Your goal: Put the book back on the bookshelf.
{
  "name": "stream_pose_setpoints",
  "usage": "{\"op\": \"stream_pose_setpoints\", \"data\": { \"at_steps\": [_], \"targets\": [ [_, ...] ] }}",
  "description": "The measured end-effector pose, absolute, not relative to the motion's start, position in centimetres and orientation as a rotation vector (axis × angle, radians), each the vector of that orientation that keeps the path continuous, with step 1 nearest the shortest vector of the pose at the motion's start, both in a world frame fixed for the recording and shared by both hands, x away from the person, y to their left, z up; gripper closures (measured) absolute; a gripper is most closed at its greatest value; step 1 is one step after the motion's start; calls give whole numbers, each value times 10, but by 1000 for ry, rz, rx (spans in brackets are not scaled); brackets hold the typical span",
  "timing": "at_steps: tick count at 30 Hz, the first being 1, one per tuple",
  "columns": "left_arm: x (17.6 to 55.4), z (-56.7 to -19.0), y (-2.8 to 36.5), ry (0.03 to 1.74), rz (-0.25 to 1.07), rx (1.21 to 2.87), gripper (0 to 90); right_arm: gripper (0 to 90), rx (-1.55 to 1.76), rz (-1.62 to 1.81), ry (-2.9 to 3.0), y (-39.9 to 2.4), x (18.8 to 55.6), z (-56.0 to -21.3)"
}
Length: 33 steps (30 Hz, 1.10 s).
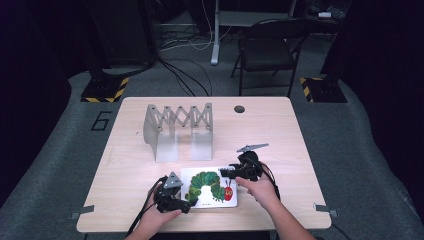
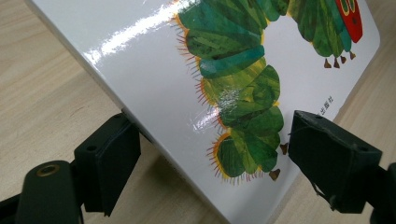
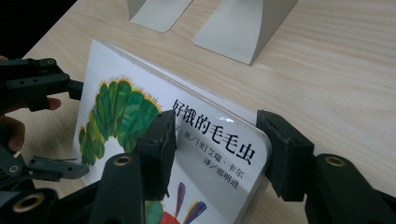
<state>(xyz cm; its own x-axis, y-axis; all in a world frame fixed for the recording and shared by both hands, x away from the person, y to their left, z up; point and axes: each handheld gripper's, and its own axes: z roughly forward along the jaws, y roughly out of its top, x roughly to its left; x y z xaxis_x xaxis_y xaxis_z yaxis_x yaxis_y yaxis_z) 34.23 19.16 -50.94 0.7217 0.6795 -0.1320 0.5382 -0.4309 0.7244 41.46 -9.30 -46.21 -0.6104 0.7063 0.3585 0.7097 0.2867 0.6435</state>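
Observation:
A white board book (image 1: 210, 187) with a green caterpillar on its cover lies near the table's front edge. In the right gripper view the book (image 3: 126, 116) is tilted up off the wood. My right gripper (image 3: 217, 135) is shut on its near corner, one pad on the cover and one behind. In the high view that gripper (image 1: 225, 172) is at the book's upper right. My left gripper (image 1: 186, 205) is at the lower left corner. Its jaws (image 2: 210, 140) stand wide, with the book (image 2: 163, 70) passing slantwise between them, one pad under the edge and one over the cover.
A grey metal expanding book rack (image 1: 177, 130) stands on the table (image 1: 260, 130) behind the book; its base plates (image 3: 243, 28) lie just beyond the book. A cable hole (image 1: 239, 109) sits at the far edge. A folding chair (image 1: 267, 50) stands beyond the table.

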Motion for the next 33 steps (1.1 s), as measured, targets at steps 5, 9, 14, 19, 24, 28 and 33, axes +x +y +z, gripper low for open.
{"op": "stream_pose_setpoints", "data": {
  "at_steps": [5, 9, 14, 19, 24, 28, 33],
  "targets": [
    [344, -508, 196, 942, 203, 2106, 233, 487, -1386, -1267, -2517, -93, 414, -461],
    [344, -506, 197, 941, 210, 2106, 257, 487, -1384, -1270, -2523, -93, 414, -460],
    [343, -503, 199, 956, 213, 2085, 318, 501, -1391, -1282, -2515, -93, 413, -455],
    [344, -500, 201, 933, 250, 2094, 356, 511, -1389, -1297, -2520, -93, 412, -451],
    [345, -496, 204, 936, 272, 2090, 400, 511, -1381, -1314, -2532, -93, 412, -448],
    [345, -492, 206, 930, 323, 2090, 445, 513, -1359, -1338, -2555, -91, 409, -442],
    [345, -488, 210, 937, 360, 2080, 476, 512, -1341, -1349, -2590, -86, 404, -436]
  ]
}}
